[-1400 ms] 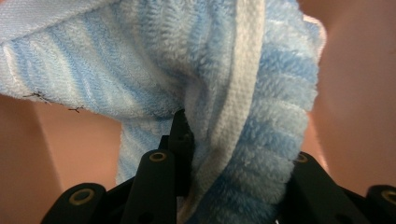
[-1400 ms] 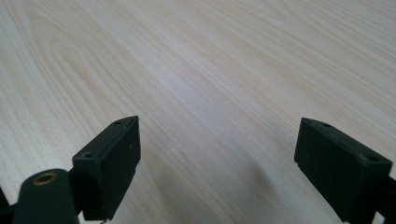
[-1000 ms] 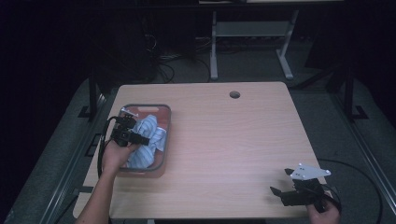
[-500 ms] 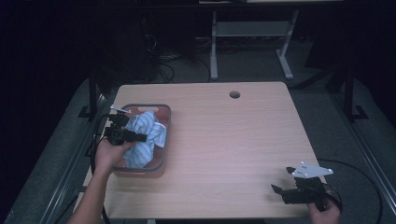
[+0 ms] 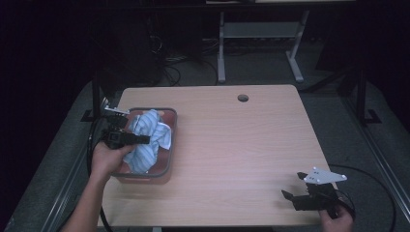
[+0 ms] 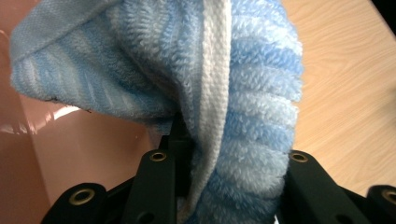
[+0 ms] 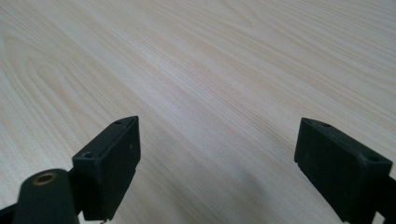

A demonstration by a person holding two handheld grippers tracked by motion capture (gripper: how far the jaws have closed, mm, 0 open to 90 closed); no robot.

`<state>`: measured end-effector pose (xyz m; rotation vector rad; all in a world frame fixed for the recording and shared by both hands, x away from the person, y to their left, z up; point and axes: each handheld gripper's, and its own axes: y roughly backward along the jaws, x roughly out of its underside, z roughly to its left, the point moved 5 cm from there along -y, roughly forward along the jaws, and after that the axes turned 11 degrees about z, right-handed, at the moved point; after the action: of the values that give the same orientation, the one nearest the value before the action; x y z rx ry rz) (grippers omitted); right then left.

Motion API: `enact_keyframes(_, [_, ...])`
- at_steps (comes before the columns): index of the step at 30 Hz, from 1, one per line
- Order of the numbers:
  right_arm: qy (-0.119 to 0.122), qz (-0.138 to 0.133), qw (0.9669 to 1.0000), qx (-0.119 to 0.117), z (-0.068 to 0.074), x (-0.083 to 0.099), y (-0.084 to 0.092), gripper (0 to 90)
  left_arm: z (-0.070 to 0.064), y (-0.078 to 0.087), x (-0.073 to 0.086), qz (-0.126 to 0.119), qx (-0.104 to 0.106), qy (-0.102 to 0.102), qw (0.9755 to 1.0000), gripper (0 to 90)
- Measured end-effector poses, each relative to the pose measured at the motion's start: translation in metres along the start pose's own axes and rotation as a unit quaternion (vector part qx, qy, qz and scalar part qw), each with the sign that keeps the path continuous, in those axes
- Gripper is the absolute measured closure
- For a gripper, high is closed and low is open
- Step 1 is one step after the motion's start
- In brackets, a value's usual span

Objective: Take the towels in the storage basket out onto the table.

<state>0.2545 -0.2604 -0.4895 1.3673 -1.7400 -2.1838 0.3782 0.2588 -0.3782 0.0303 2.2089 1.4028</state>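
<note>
A crumpled blue-and-white striped towel [image 5: 147, 137] lies in a pinkish plastic bin [image 5: 168, 164] at the table's left side. My left gripper [image 5: 145, 139] reaches into the bin from its left edge, shut on the towel. In the left gripper view, a thick fold of the towel [image 6: 243, 93] is bunched between the two black jaws, whose tips are hidden, and the bin's pink wall [image 6: 70, 154] shows behind. My right gripper [image 5: 286, 198] rests low at the table's front right corner. It is open, with bare wood between its fingers [image 7: 116, 158].
The wooden table [image 5: 241, 145] has a round cable hole [image 5: 242, 98] near its far edge. A white metal frame [image 5: 261, 34] and cables stand on the dark floor beyond. Each gripper trails a black cable off the table's edge.
My left gripper has drawn back leftward to the bin's left edge, pulling the towel with it. The right gripper has stayed put.
</note>
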Motion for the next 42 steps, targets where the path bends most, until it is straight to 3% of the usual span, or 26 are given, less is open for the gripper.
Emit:
enact_keyframes(27, [-0.001,0.000,1.0000,0.002,-0.001,-0.001,0.000,13.8,-0.038,0.054,-0.026,-0.057,0.026,-0.033,0.9975,68.4])
enact_keyframes(42, [-0.001,0.000,1.0000,0.001,-0.001,-0.001,-0.001,13.8,-0.068,0.052,-0.044,-0.054,0.039,-0.062,0.9958,68.3])
